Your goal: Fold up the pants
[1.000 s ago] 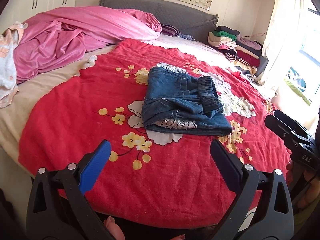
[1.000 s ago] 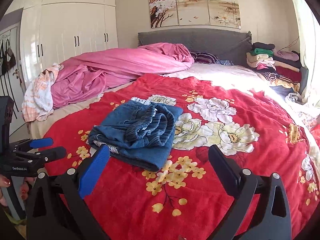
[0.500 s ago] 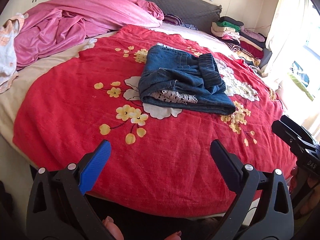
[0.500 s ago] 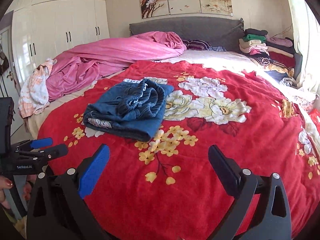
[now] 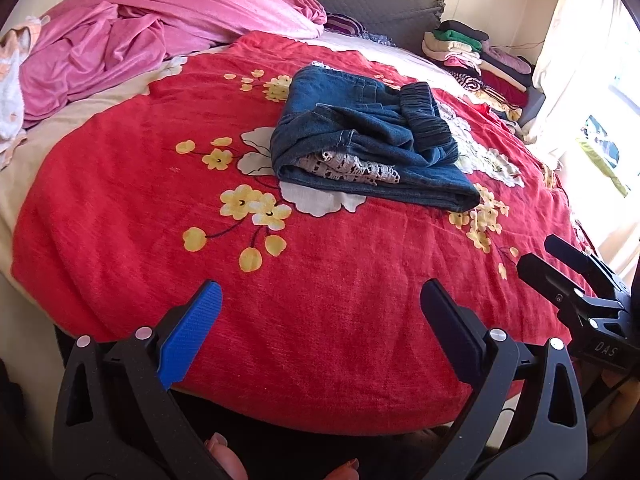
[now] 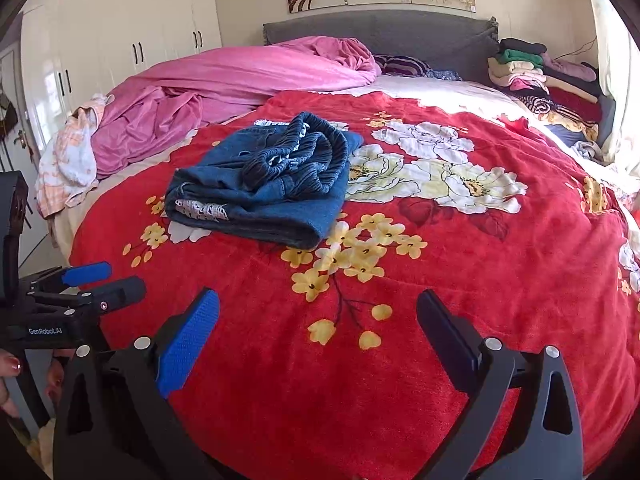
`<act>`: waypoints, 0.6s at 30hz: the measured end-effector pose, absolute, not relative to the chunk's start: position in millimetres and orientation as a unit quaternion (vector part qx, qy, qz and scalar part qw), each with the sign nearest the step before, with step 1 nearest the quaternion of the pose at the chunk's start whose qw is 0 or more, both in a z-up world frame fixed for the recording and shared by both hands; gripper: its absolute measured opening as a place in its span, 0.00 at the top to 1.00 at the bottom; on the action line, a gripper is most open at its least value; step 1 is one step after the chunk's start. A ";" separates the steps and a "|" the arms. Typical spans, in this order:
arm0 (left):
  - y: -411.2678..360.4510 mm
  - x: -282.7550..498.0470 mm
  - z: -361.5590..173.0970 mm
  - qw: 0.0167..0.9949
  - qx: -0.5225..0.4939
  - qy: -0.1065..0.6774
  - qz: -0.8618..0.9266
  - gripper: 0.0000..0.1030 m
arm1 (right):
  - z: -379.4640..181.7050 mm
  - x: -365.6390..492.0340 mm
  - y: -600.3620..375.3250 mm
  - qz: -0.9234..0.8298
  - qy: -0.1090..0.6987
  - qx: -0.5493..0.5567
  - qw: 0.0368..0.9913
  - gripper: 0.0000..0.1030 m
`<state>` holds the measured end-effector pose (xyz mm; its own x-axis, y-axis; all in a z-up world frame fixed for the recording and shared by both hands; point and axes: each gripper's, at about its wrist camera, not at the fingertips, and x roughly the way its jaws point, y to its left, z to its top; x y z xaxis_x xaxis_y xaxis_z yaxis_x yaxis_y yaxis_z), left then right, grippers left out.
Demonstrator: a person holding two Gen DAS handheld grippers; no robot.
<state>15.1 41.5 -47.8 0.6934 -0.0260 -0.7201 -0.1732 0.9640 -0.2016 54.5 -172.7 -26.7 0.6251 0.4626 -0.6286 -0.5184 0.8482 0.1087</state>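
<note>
While your left gripper (image 5: 320,320) and right gripper (image 6: 318,320) hang spread and empty, the pants (image 5: 368,140) ahead look folded; judge only tidying remains.

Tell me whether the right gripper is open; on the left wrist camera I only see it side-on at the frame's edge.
Observer: Yes. The right wrist view shows the right gripper with its jaws spread wide and nothing between them, over the red blanket, short of the pants.
Operator: Is the waistband lying flat? I see only its dark outer side.
Observer: No. The waistband is bunched in loops on top of the pile, with bits of white showing inside the folds.
</note>
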 end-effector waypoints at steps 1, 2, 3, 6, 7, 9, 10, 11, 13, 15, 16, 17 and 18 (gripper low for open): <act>41.7 15.0 -48.2 0.911 -0.128 0.390 0.040 0.09 | -26.9 54.8 -172.3 0.272 0.336 -0.040 0.901 0.04; 41.8 15.2 -48.3 0.911 -0.128 0.390 0.040 0.09 | -27.3 55.1 -171.9 0.273 0.338 -0.040 0.900 0.04; 41.8 15.2 -48.3 0.911 -0.129 0.390 0.040 0.09 | -27.7 55.6 -171.4 0.275 0.340 -0.041 0.898 0.04; 42.4 14.5 -48.2 0.911 -0.130 0.389 0.042 0.09 | -27.8 55.3 -168.7 0.277 0.341 -0.044 0.897 0.04; 42.5 14.5 -48.4 0.911 -0.131 0.389 0.041 0.09 | -27.7 55.4 -168.0 0.278 0.342 -0.044 0.897 0.04; 42.0 14.6 -48.6 0.911 -0.129 0.389 0.043 0.09 | -27.0 55.8 -167.2 0.278 0.341 -0.043 0.897 0.04; 42.4 14.8 -48.4 0.911 -0.129 0.388 0.042 0.09 | -27.0 55.3 -167.5 0.278 0.341 -0.041 0.897 0.04; 42.6 14.8 -48.2 0.912 -0.129 0.388 0.042 0.09 | -26.8 55.5 -167.1 0.279 0.341 -0.040 0.897 0.04; 42.7 14.7 -47.7 0.912 -0.128 0.388 0.042 0.09 | -26.4 55.8 -166.9 0.279 0.340 -0.039 0.897 0.04; 43.1 14.4 -47.1 0.912 -0.128 0.387 0.044 0.09 | -26.4 56.1 -166.0 0.279 0.342 -0.038 0.896 0.04; 43.3 14.5 -46.3 0.912 -0.128 0.386 0.044 0.09 | -26.1 55.9 -166.2 0.279 0.343 -0.036 0.896 0.04; 43.2 14.1 -45.7 0.913 -0.127 0.386 0.044 0.09 | -25.9 56.2 -166.1 0.278 0.345 -0.035 0.896 0.04; 42.8 13.5 -44.9 0.913 -0.127 0.384 0.044 0.09 | -25.3 56.2 -166.2 0.277 0.345 -0.033 0.896 0.04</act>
<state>13.5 42.8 -44.9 0.7006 -0.0164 -0.7133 -0.1784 0.9639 -0.1974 56.2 -166.2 -25.3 0.6077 0.4741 -0.6371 -0.5201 0.8439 0.1319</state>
